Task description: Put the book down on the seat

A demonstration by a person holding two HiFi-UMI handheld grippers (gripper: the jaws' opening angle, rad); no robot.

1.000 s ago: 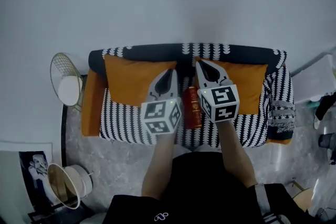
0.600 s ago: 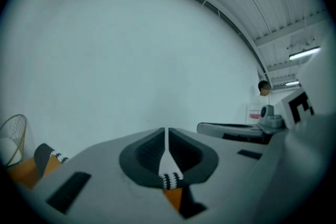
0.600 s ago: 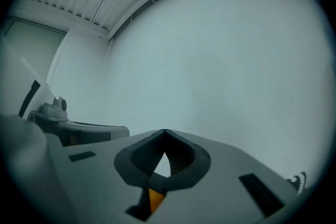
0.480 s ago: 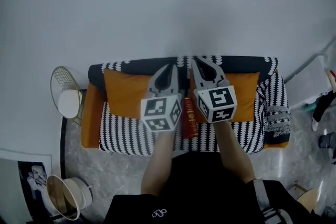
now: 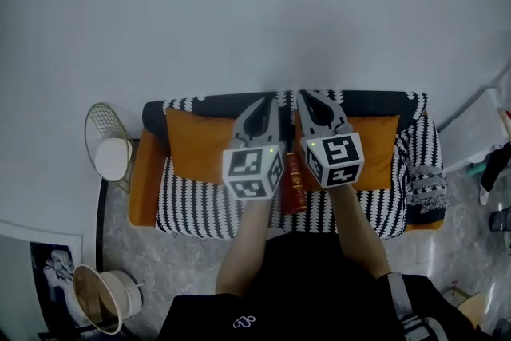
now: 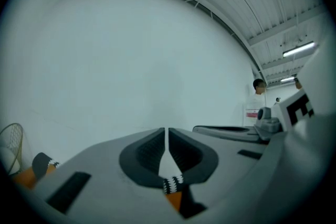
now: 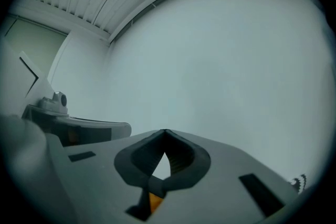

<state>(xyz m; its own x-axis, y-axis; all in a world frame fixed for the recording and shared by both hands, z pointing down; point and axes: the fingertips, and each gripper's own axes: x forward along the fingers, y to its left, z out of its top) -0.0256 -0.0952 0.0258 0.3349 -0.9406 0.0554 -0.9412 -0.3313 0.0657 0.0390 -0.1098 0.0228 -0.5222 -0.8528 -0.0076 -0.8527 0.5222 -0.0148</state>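
The left gripper (image 6: 167, 131) is seen with its jaws drawn to a thin slit and nothing between them. The right gripper (image 7: 165, 134) is closed tip to tip and likewise empty. Both are held level and side by side, pointed over the backrest at the bare wall (image 5: 255, 4), so neither is judged to be working on anything.

The book (image 5: 293, 184) lies below and between them on the seat of the sofa (image 5: 200, 208). It sits in the gap between the left orange cushion (image 5: 200, 144) and the right orange cushion (image 5: 377, 136), its sides partly hidden by the marker cubes. The placing is therefore judged done.

Its near end reaches toward the seat's front edge, where a slip could be risked. Open room is left above the seat. A wire basket (image 5: 105, 141) stands just beside the sofa's left end.
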